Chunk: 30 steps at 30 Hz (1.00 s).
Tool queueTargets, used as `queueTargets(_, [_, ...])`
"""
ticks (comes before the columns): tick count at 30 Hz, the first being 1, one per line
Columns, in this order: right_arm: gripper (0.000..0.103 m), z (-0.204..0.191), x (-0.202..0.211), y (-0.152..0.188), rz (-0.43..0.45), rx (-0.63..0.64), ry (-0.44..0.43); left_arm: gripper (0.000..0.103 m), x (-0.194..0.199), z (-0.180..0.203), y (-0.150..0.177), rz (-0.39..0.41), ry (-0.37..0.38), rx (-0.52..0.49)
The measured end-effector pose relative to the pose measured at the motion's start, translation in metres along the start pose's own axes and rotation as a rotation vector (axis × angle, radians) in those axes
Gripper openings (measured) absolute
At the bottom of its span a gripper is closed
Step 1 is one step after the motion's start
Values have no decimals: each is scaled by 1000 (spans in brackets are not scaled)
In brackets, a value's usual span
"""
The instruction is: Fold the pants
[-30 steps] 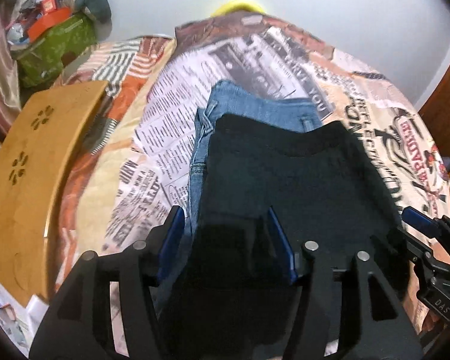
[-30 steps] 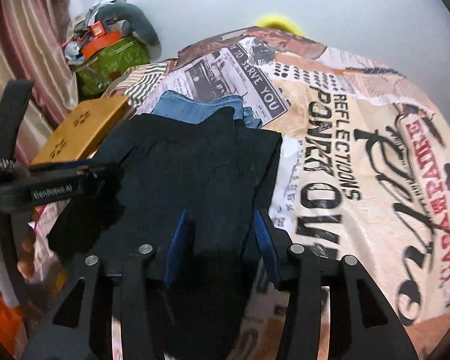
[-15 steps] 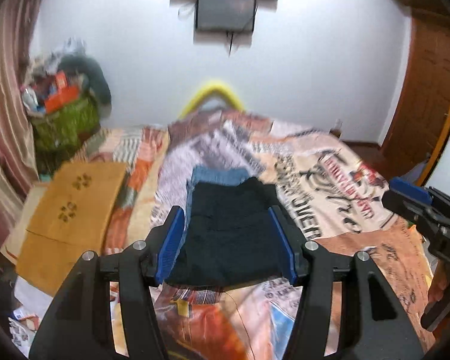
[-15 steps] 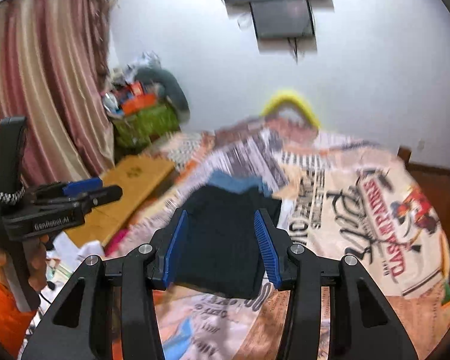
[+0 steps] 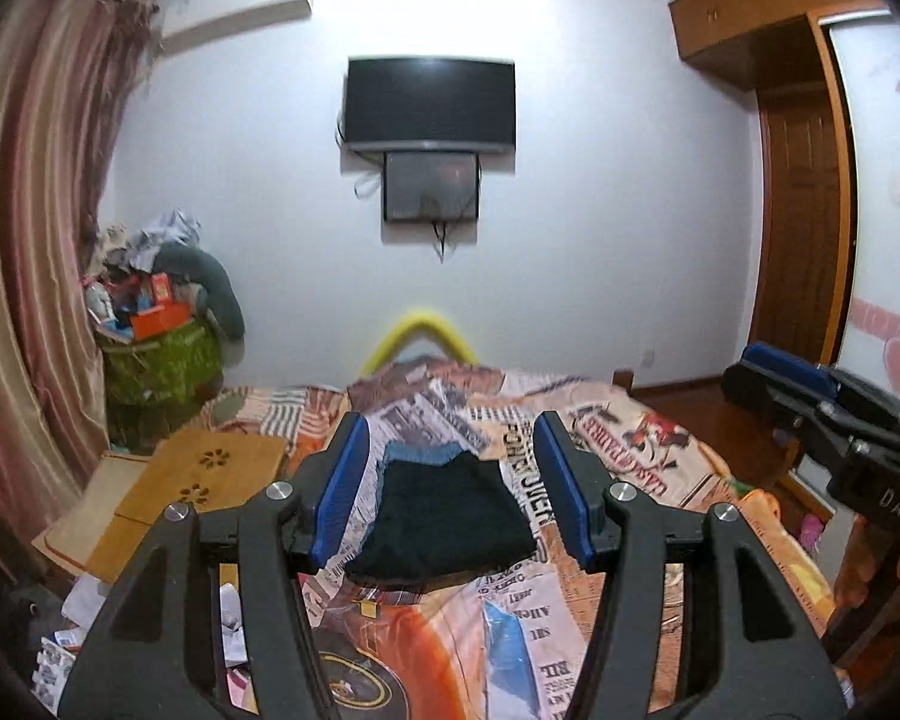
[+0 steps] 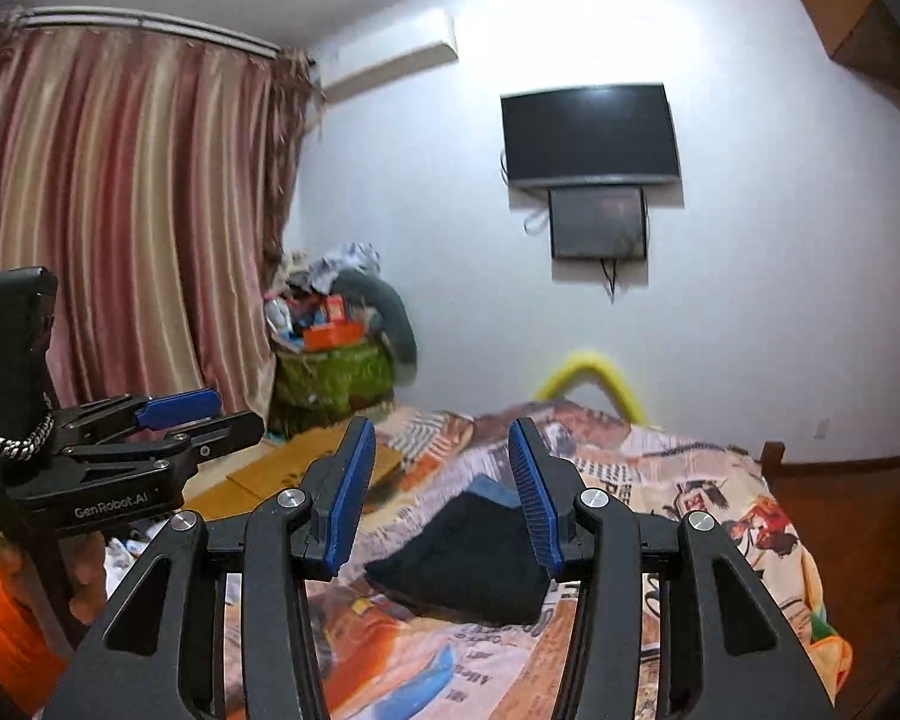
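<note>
The black pants (image 5: 444, 516) lie folded flat on the bed, on top of folded blue jeans (image 5: 417, 453) whose far edge shows. In the right wrist view the black pants (image 6: 468, 564) and the jeans (image 6: 495, 489) show the same way. My left gripper (image 5: 450, 480) is open and empty, held well back and above the pile. My right gripper (image 6: 444, 492) is open and empty, also raised and away. Each gripper shows in the other's view, the right one (image 5: 810, 396) at the right edge and the left one (image 6: 168, 420) at the left.
The bed has a newspaper-print cover (image 5: 618, 456). A wooden lap desk (image 5: 204, 474) lies at its left edge. A green bag piled with clutter (image 5: 156, 348) stands by the curtain (image 6: 120, 228). A TV (image 5: 429, 102) hangs on the far wall; a wooden door (image 5: 801, 228) is at right.
Both grippers have pulled back and risen from the black pants, which stay folded on the bed. The views went from close over the cloth to the whole room.
</note>
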State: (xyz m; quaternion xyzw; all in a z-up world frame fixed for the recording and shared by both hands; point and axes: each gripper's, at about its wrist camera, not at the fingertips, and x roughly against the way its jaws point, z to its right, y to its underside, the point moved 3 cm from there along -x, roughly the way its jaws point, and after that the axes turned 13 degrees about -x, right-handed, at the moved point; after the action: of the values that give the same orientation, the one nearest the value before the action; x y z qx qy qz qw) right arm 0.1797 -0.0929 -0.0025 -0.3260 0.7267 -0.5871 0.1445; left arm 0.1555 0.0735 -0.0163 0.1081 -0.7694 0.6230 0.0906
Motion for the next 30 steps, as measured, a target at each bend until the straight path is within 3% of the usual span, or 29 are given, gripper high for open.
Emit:
queueTargets(5, [43, -18, 25, 12, 34, 6, -6, 58, 43, 7, 3, 39, -43, 3])
queueTargets(11, [44, -18, 33, 21, 28, -19, 9, 86, 66, 13, 12, 56, -73, 5])
queueTargets(14, [69, -20, 39, 22, 43, -6, 56, 99, 74, 14, 14, 75, -102, 6])
queueTargets(15, [72, -20, 40, 21, 53, -6, 65, 101, 76, 15, 15, 82, -110, 5])
queueTargets(22, [92, -19, 45, 20, 77, -21, 97, 102, 77, 19, 23, 68, -107, 1])
queueTargets(24, [102, -18, 45, 22, 79, -24, 105, 102, 76, 19, 25, 66, -109, 4])
queueTargets(30, [102, -16, 48, 29, 77, -32, 114, 102, 77, 19, 27, 67, -105, 16])
